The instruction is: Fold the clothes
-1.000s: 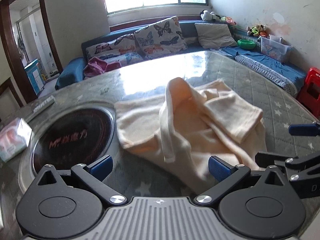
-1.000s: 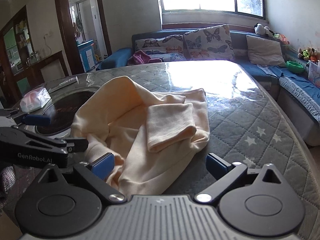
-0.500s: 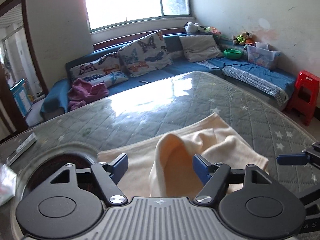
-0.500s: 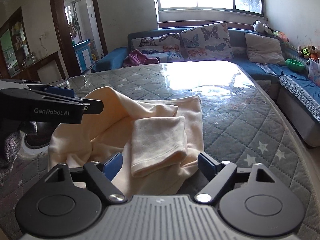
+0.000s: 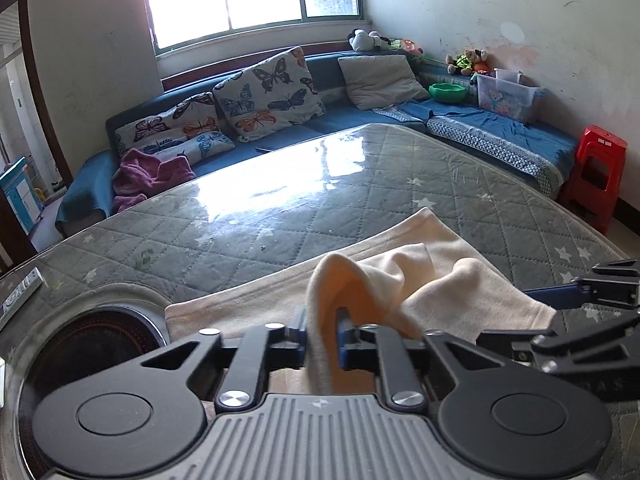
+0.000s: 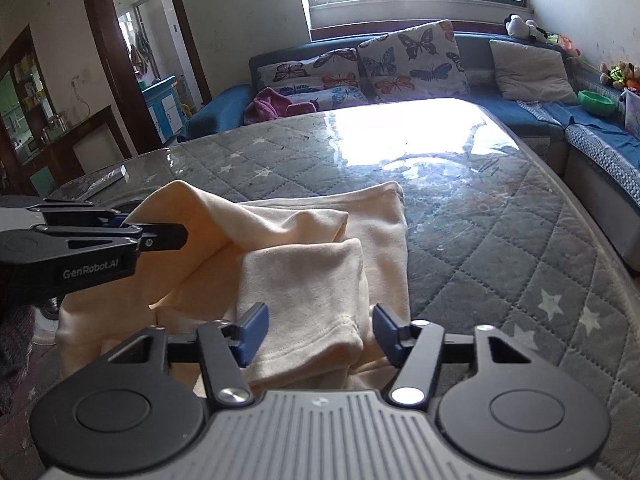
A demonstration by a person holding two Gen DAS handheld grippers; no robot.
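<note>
Quilted table (image 6: 500, 240) carries the cream garment (image 6: 320, 240) near its front edge; left gripper (image 5: 322, 326) pinches a raised fold to lift it, right gripper (image 6: 318, 330) closing around the sleeve cuff (image 6: 316, 344), pads not yet pressing

**Quilted tabletop under a glossy cover**

The table (image 5: 360, 184) is covered with a grey quilted cloth with white stars, under a clear, glossy sheet that mirrors the window light toward the far edge. A cream garment (image 6: 320, 248) lies crumpled on the near part, one raised fold standing up from it. At the near left corner a round dark cooktop (image 5: 96, 344) is set into the surface. Beyond it, by the left edge, lies a slim grey remote-like bar (image 6: 108, 178).
</note>
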